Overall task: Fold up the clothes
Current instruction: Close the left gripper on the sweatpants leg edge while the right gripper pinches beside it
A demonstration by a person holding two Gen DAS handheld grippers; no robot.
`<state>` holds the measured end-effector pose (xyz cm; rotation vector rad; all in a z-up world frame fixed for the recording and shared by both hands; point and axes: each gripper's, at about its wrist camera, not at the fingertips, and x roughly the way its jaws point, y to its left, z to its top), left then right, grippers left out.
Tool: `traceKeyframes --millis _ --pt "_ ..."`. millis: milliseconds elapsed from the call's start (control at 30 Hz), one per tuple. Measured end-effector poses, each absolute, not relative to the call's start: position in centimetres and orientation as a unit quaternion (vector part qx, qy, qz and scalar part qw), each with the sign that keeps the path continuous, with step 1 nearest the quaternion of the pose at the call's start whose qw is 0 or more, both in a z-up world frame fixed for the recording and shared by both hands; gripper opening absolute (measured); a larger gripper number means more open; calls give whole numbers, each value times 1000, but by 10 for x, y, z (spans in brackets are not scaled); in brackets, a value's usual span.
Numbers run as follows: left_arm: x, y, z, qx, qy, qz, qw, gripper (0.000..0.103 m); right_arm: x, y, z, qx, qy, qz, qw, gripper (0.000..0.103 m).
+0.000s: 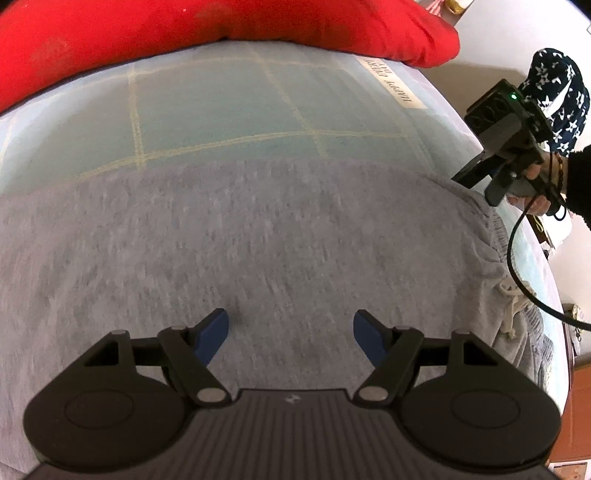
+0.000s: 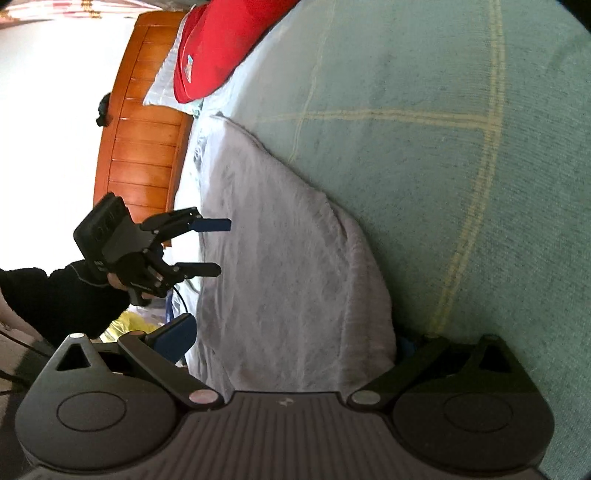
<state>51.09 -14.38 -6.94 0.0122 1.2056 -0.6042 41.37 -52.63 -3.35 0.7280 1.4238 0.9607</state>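
Grey fabric fills most of the left wrist view: a heathered grey garment (image 1: pixel 240 240), with a gathered waistband and a pale drawstring (image 1: pixel 511 295) at its right edge, lies spread flat on a bed with a pale green checked bedspread (image 1: pixel 221 103). A red pillow (image 1: pixel 184 33) lies along the far edge of the bed, and a wooden headboard (image 2: pixel 144 129) stands behind it in the right wrist view. The left gripper (image 1: pixel 291 326) hangs just over the middle of the cloth, its blue-padded jaws spread wide with nothing between them. The right gripper (image 2: pixel 291 343) sits at the waistband end of the garment, a fold of grey cloth lying between its jaws; one blue pad (image 2: pixel 177 332) shows clear of the fabric, the other is hidden behind the cloth, so whether it pinches I cannot tell. Dark sleeves (image 2: pixel 55 295) cover the person's arms.
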Motion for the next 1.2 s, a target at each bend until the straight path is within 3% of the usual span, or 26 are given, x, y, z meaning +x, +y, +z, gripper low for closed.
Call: traceKeyframes --millis 33,133,167,200,233,300,367,500,633,767,967,1100,1200 --pt "511 -144 -68 8 557 -280 782 74 415 -528 -35 314 614 411 596 95" --pt "512 -144 -66 14 552 -282 785 74 413 -537 -41 314 622 385 605 67" --pt "512 -144 -65 16 550 -283 786 74 412 -540 -44 314 626 373 609 47" --pt "513 -144 -64 18 548 -283 787 74 410 -542 -47 315 627 363 613 13" --pt "512 -144 -63 22 547 -282 788 73 409 -544 -52 318 625 357 616 3" --pt "514 -145 -61 31 542 -282 791 66 405 -548 -60 324 622 345 623 2" --pt "521 -147 -56 47 536 -290 792 51 403 -547 -61 319 619 344 630 2" --pt "549 -157 -43 93 515 -319 790 40 405 -542 -60 310 623 346 630 1" --pt "596 -180 -31 181 493 -398 752 39 404 -543 -60 310 619 347 633 1" --pt "645 -197 -39 249 519 -471 669 38 405 -546 -61 309 618 350 632 2" --pt "691 -206 -81 238 624 -496 554 38 403 -547 -61 304 610 359 638 2" --pt "692 -200 -85 220 657 -505 515 38 402 -547 -61 301 607 366 638 2" --pt "687 -197 -93 260 663 -522 470 38 403 -548 -63 303 604 372 637 2"
